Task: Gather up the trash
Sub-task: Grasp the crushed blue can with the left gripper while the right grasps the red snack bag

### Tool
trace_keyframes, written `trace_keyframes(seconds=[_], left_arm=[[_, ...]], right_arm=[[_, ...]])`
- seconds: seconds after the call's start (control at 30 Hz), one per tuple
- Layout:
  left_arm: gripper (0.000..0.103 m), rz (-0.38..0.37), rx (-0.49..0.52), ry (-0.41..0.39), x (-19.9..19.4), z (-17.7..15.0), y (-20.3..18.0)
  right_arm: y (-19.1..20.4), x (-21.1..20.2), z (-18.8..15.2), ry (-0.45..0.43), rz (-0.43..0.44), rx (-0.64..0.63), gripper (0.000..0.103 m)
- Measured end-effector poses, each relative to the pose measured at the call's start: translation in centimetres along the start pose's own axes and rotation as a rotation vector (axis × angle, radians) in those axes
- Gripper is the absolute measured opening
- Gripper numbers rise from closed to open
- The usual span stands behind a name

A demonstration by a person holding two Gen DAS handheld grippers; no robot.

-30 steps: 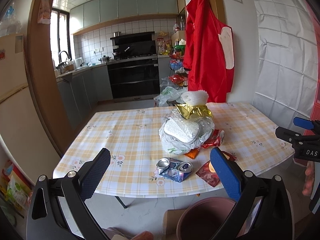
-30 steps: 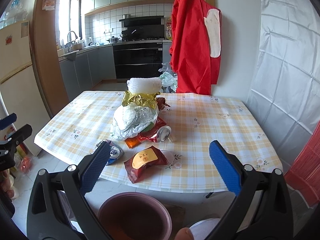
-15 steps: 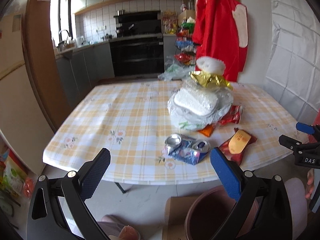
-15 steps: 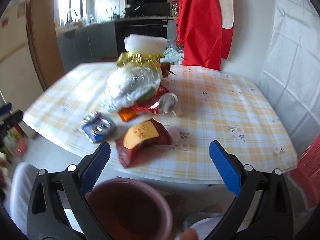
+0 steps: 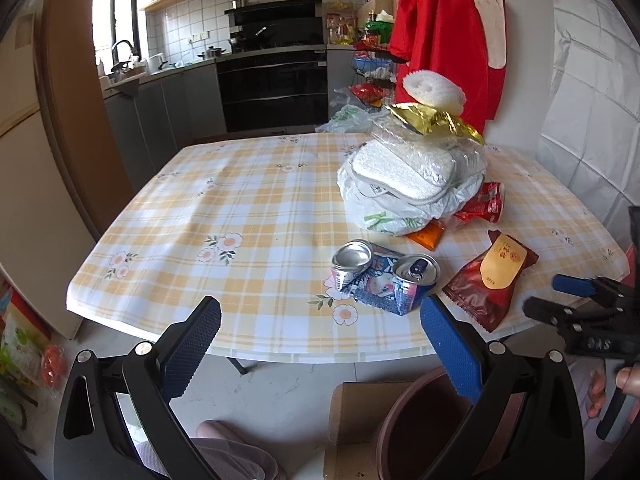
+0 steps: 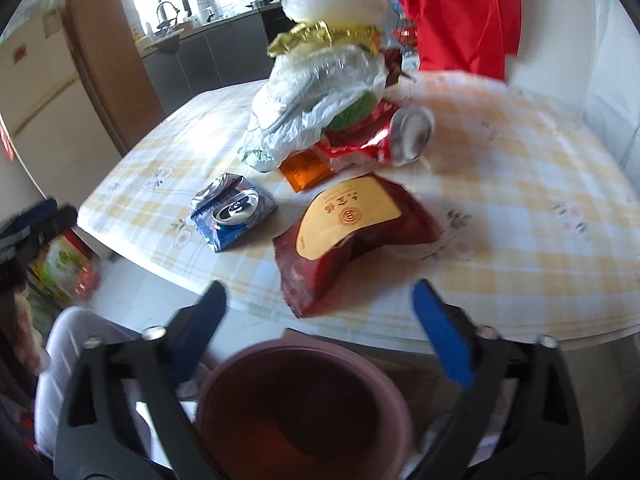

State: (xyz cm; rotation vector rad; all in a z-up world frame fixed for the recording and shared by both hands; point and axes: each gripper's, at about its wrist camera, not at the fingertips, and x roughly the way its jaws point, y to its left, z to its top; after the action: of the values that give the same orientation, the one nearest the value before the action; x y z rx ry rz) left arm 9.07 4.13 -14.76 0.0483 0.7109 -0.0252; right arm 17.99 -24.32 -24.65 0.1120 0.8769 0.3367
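- Right gripper (image 6: 318, 312): jaws apart and empty, having just been closing a little; nothing lies between them. It hangs over the near bench edge, aimed at the dark red snack wrapper with the gold label (image 6: 352, 236).
- Left gripper (image 5: 318, 332): jaws wide apart, empty, short of the crushed blue drink can (image 5: 384, 276).
- Step in hand, as judged: approach for the first pick. The next move calls for lowering onto the wrapper and clamping its near end.
- Brown round bin (image 6: 304, 408): on the floor directly below the near edge, so the drop is short.
- Bench with yellow checked cloth (image 5: 240, 208): left half bare; the piled plastic bags (image 5: 412, 184) crowd the far right.
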Motion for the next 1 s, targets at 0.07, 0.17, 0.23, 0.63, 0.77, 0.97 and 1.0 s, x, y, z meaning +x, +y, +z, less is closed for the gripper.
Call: trace_keyframes(seconds=[0.07, 0.17, 0.23, 0.63, 0.77, 0.97, 1.0], left_arm=[[0.098, -0.006, 0.001, 0.003, 0.6, -0.2, 0.0], [0.097, -0.008, 0.005, 0.009, 1.5, -0.6, -0.1], [0.097, 0.005, 0.009, 0.015, 2.2, -1.0, -0.1], [0.062, -0.173, 0.027, 0.083, 5.6, -1.3, -1.5], [0.062, -0.229, 0.04, 0.099, 7.3, -0.7, -3.1], [0.062, -0.253, 0.075, 0.129, 10.4, 0.0, -5.7], [0.062, -0.243, 0.09, 0.13, 11.1, 0.1, -6.2]], right_arm=[[-0.2, 1.2, 0.3, 0.003, 0.013, 0.039, 0.079], [-0.6, 2.8, 0.8, 0.002, 0.026, 0.093, 0.079], [-0.9, 4.0, 1.4, 0.004, 0.017, 0.135, 0.079], [-2.7, 5.1, 2.3, 0.013, 0.082, 0.296, 0.037], [-2.6, 3.2, 2.8, -0.038, 0.092, 0.267, 0.035], [-2.6, 1.1, 2.9, -0.085, 0.089, 0.232, 0.035], [-2.5, 0.9, 2.9, -0.089, 0.088, 0.225, 0.035]])
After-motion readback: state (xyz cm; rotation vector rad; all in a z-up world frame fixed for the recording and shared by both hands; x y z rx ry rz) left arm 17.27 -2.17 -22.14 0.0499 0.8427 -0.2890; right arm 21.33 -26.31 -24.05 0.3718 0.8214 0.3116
